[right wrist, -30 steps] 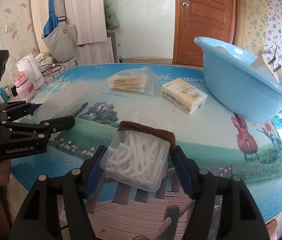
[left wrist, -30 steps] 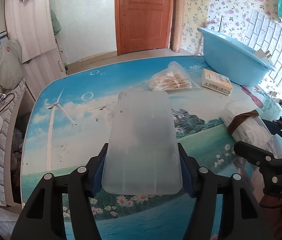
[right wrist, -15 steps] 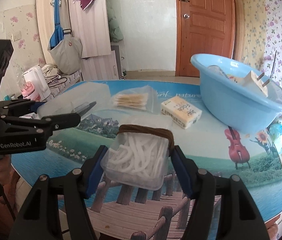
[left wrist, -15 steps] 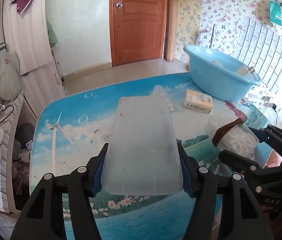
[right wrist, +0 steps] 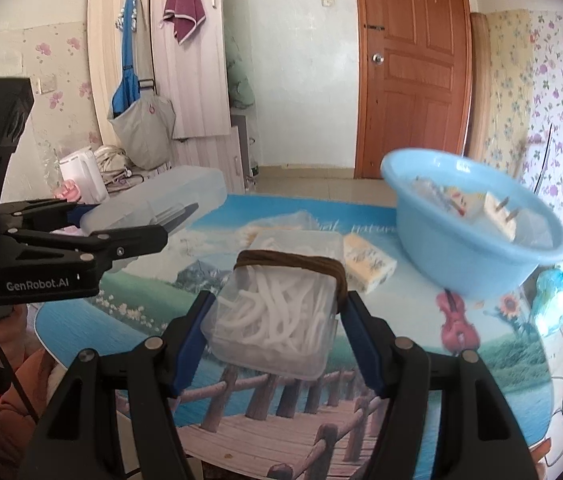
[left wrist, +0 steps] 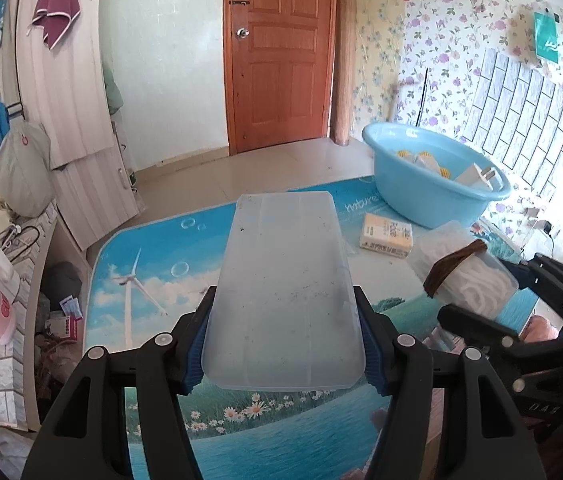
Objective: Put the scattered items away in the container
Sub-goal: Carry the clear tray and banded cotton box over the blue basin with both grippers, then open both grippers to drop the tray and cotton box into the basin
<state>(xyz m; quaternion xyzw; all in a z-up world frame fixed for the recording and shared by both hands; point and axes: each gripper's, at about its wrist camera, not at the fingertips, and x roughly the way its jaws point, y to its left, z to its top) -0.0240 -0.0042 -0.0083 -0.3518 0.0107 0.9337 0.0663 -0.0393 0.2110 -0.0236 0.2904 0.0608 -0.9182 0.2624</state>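
My left gripper (left wrist: 283, 354) is shut on a long frosted plastic case (left wrist: 281, 292), held high above the table; the same frosted plastic case (right wrist: 153, 204) shows at the left of the right wrist view. My right gripper (right wrist: 277, 334) is shut on a clear box of white floss picks (right wrist: 277, 312) with a brown band around it, also lifted; the box of floss picks (left wrist: 461, 276) appears at the right of the left wrist view. The light blue basin (right wrist: 469, 236) stands at the table's far right with several items inside, and the blue basin (left wrist: 433, 176) is ahead and right of the frosted case.
A yellow-and-white packet (left wrist: 387, 234) lies on the table near the basin. A clear bag of cotton swabs (right wrist: 277, 228) lies behind the floss box. The round table (left wrist: 149, 256) has a printed landscape cover. A kettle (right wrist: 81, 176) and shelves stand at the left.
Both grippers have risen well above the table with their items still held. The basin's inside has come into view, and the table looks smaller and farther below.
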